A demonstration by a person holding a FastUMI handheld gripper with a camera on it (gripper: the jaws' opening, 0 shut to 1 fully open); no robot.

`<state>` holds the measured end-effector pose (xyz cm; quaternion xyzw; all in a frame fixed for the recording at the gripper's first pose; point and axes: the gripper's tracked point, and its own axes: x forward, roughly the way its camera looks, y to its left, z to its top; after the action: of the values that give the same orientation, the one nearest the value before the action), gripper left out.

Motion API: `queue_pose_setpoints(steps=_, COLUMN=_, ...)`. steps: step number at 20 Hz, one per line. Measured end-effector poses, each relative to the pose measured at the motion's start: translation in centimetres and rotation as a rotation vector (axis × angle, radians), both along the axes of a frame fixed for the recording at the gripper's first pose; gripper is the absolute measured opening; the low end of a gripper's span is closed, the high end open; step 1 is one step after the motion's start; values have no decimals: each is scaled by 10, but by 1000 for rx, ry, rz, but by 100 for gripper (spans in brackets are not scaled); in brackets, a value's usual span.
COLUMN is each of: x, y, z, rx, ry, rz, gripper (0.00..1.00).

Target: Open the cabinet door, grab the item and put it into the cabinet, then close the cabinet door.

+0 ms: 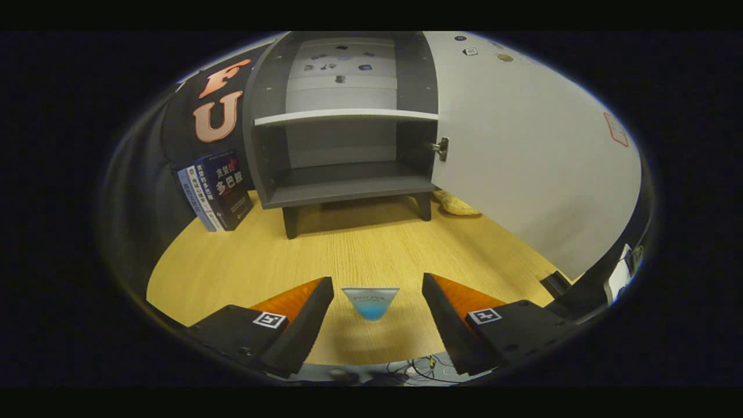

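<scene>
While cabinet door (534, 151) stands open, claw (377, 302) spread, blue item (370, 303) between fingers, untouched.

Gripper cam, low over table (360, 244), facing open cabinet (348, 116) nearby.

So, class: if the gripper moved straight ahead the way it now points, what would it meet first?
The open gripper would first meet the small blue cup standing between its fingers on the wooden table. Farther along stands the open cabinet, though depth is hard to judge.
</scene>
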<state>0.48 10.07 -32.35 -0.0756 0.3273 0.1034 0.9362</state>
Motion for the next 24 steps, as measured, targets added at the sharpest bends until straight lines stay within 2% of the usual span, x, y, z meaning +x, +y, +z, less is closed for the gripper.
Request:
queue_pose_setpoints(steps=4, x=-1, y=0, z=-22, rx=10, ry=57, rz=-4, gripper=98)
queue_pose_setpoints(steps=5, x=0, y=0, z=-26, rx=16, ry=65, rz=-9, gripper=95)
queue_pose_setpoints(steps=6, x=-1, y=0, z=-27, rx=24, ry=71, rz=-11, gripper=86)
queue_pose_setpoints(steps=9, x=1, y=2, z=-29, rx=33, ry=80, rz=-6, gripper=77)
queue_pose_setpoints(steps=10, x=1, y=0, z=-28, rx=27, ry=81, rz=-8, gripper=64)
queue_pose_setpoints(steps=12, x=-1, y=3, z=-23, rx=45, ry=94, rz=-11, gripper=64)
queue_pose_setpoints(steps=16, x=11, y=16, z=19, rx=88, ry=77, rz=0, gripper=64)
queue_pose_setpoints(steps=21, x=40, y=39, z=98, rx=95, ry=12, rz=79, gripper=64)
queue_pose_setpoints(steps=24, x=64, y=63, z=156, rx=149, ry=-32, rz=131, gripper=64)
